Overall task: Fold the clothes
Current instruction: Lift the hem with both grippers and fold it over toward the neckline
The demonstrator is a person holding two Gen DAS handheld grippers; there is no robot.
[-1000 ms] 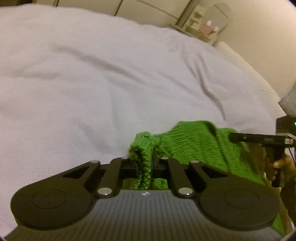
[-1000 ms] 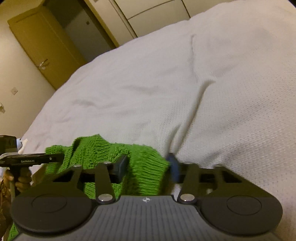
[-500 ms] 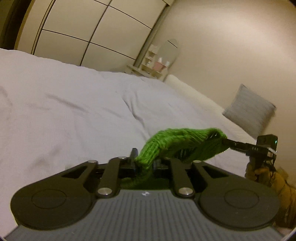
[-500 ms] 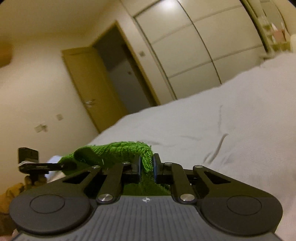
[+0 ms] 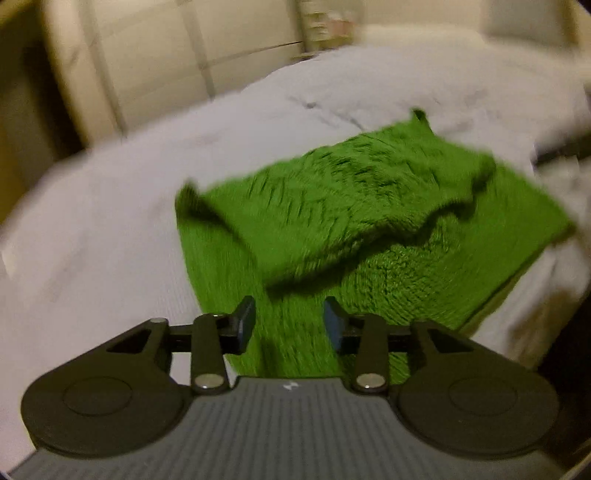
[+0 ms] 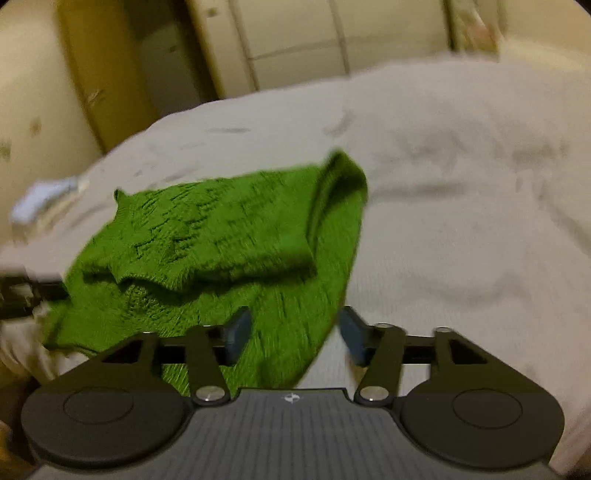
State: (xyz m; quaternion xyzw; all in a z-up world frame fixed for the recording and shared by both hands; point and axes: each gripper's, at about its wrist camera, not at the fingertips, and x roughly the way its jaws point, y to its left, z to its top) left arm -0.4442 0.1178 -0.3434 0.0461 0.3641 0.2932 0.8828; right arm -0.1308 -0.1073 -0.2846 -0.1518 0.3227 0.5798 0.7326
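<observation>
Left wrist view: green knit sweater (image 5: pixel 354 206) lies folded on white bed (image 5: pixel 110 221).

White bed (image 5: pixel 110 236) (rumpled), wardrobe (image 6: pixel 303 37).

White bed (image 5: pixel 110 229) — rumpled cover; green knit sweater (image 5: pixel 369 221) lying on it — top layer folded over.

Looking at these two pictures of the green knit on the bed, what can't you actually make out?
- Green knit garment: both views are motion-blurred, and its folded-over top layer hides the part beneath; sleeves and neckline cannot be told.
- Its near edge: left wrist view, hidden behind the left hand-held gripper.
- Right hand-held gripper: in the left view only a dark smear at the right edge.
- Shelf items beyond the bed: too blurred.
</observation>
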